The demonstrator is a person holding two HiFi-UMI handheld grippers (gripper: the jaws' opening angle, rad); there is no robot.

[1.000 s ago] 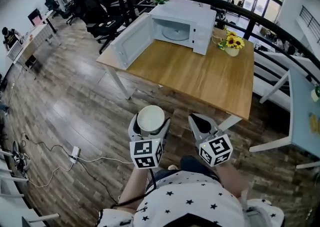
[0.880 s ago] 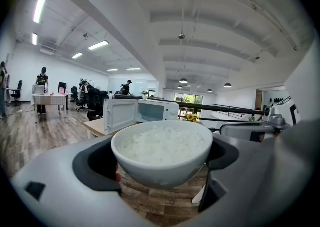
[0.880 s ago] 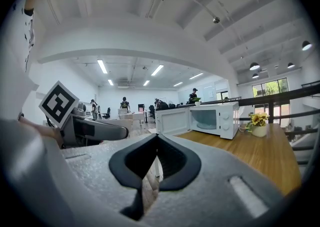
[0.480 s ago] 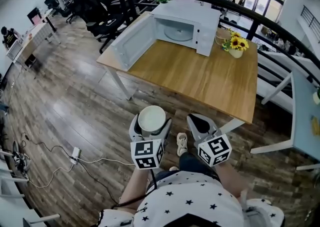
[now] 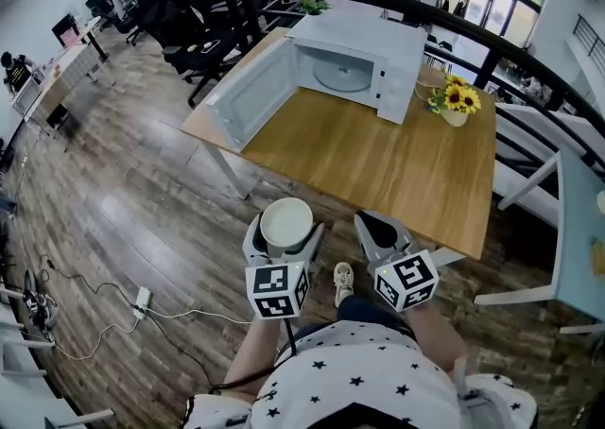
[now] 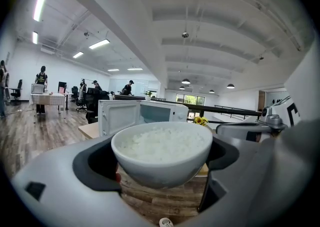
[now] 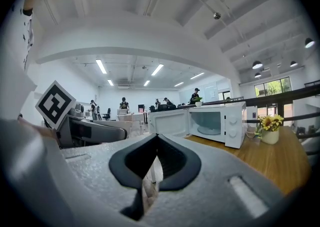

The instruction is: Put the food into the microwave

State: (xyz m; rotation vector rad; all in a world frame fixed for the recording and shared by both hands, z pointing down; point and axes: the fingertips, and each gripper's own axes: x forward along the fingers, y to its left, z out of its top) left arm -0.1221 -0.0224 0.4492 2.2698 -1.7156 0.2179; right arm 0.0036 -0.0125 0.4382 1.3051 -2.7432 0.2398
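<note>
A white bowl of rice sits between the jaws of my left gripper, which is shut on it. I hold it over the wooden floor, short of the table's near edge. The white microwave stands at the far side of the wooden table, its door swung wide open to the left and its glass turntable bare. My right gripper hangs beside the left one, jaws closed together with nothing in them.
A small pot of sunflowers stands on the table right of the microwave. A dark railing curves behind the table. A power strip and white cable lie on the floor at my left. Office chairs stand beyond.
The table and microwave have shifted right and slightly nearer in the head view as I step forward. Both grippers keep their pose, the bowl still held.
</note>
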